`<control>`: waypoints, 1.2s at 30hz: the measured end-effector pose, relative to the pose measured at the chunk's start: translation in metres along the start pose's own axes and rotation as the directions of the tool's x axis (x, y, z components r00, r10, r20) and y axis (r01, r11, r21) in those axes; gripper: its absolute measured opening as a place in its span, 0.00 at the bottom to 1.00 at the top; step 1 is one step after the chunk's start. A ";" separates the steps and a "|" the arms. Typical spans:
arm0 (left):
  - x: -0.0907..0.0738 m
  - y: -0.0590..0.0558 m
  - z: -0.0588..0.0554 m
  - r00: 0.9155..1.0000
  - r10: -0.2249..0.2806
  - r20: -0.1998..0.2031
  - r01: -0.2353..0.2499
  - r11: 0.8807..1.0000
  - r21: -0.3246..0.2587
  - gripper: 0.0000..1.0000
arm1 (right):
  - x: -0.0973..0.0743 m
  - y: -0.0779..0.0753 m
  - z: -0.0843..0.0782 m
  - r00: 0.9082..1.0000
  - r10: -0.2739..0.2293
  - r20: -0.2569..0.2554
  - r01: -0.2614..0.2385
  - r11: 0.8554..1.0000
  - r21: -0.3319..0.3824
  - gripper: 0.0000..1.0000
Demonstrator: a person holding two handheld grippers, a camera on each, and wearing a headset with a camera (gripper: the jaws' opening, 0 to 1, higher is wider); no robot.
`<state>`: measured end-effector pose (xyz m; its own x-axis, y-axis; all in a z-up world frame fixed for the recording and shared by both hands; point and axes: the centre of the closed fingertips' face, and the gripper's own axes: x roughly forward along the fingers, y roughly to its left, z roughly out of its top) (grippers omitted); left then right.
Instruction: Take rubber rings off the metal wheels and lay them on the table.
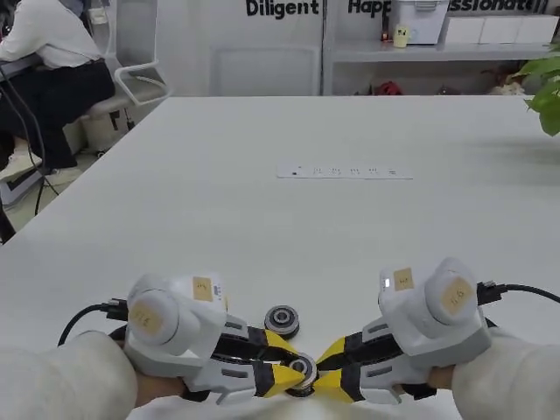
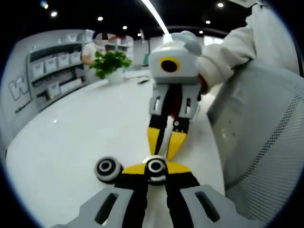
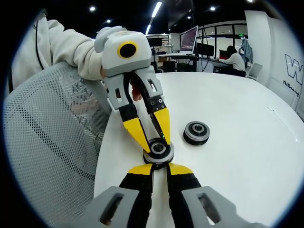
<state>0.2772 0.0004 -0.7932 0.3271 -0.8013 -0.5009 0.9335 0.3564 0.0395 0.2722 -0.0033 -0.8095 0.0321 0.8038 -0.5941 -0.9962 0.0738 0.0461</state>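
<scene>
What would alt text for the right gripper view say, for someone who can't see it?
Two hand-held tools' yellow tips meet at a small metal wheel on a white table: the right tool from below, the left tool from above. A second wheel lies apart beside it; a mesh chair back is at left.

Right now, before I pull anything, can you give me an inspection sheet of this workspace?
Surface: large white table.
Job's things: metal wheel with black rubber ring between both grippers' tips; second wheel lies free beside it, ring on.
Clutter: flat white strip far ahead.
Grippers: left gripper shut on the held wheel; right gripper at its edge, grip unclear.
Cables: black cable behind each gripper.
Surroundings: green plant, seated person, mesh chair.
</scene>
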 end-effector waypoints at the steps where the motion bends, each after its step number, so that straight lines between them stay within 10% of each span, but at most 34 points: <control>1: 0.000 0.000 0.000 1.000 0.000 0.000 0.000 1.000 0.000 0.14 | 0.000 -0.001 0.000 1.000 -0.002 -0.001 0.002 1.000 0.001 0.07; 20: 0.002 -0.002 0.002 1.000 0.002 -0.005 -0.002 1.000 0.014 0.14 | -0.008 -0.009 -0.001 0.999 -0.030 -0.026 0.034 0.984 0.174 0.00; 36: 0.004 -0.006 0.003 1.000 -0.013 0.001 0.013 1.000 0.019 0.14 | -0.015 -0.009 0.000 1.000 0.006 0.020 -0.014 0.904 0.427 0.00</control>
<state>0.2735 -0.0061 -0.7923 0.3147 -0.8064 -0.5007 0.9404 0.3365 0.0492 0.2805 -0.0159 -0.8013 0.0279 0.8160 -0.5773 -0.8664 0.3078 0.3932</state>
